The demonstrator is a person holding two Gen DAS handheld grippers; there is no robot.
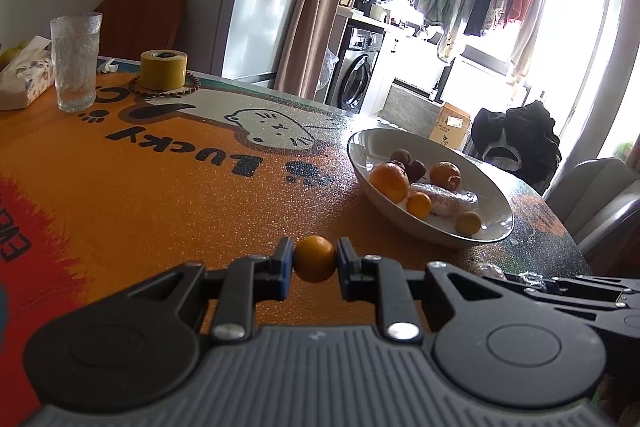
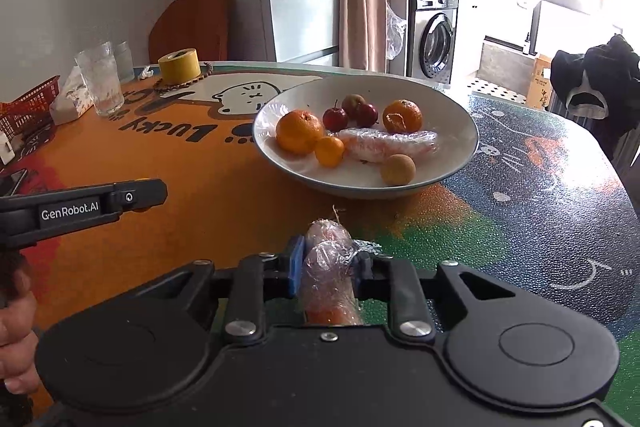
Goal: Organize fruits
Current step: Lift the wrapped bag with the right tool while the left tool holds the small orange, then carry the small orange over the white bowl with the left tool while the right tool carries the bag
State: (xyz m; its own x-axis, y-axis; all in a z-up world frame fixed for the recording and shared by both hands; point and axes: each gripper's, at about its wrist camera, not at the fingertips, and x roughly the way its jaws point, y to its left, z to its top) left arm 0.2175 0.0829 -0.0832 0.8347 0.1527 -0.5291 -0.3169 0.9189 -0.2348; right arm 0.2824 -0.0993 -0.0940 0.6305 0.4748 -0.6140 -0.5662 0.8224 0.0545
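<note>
My left gripper [image 1: 315, 259] is shut on a small orange fruit [image 1: 315, 258], held just above the orange tablecloth, left of and nearer than the bowl. My right gripper [image 2: 329, 267] is shut on a carrot wrapped in plastic film [image 2: 330, 279], in front of the bowl. The white bowl [image 2: 460, 131] holds two oranges [image 2: 299, 131], a small orange fruit [image 2: 329, 151], a wrapped carrot [image 2: 390, 143], small red fruits [image 2: 335, 118] and a tan round fruit [image 2: 397, 169]. The bowl also shows in the left wrist view [image 1: 360, 143]. The left gripper shows at the left of the right wrist view [image 2: 132, 197].
A drinking glass [image 1: 76, 61], a yellow tape roll [image 1: 163, 69] inside a bead bracelet, and a tissue pack [image 1: 24, 79] stand at the table's far side. A red basket [image 2: 28, 111] sits at the left edge. A chair [image 1: 600, 203] stands at the right.
</note>
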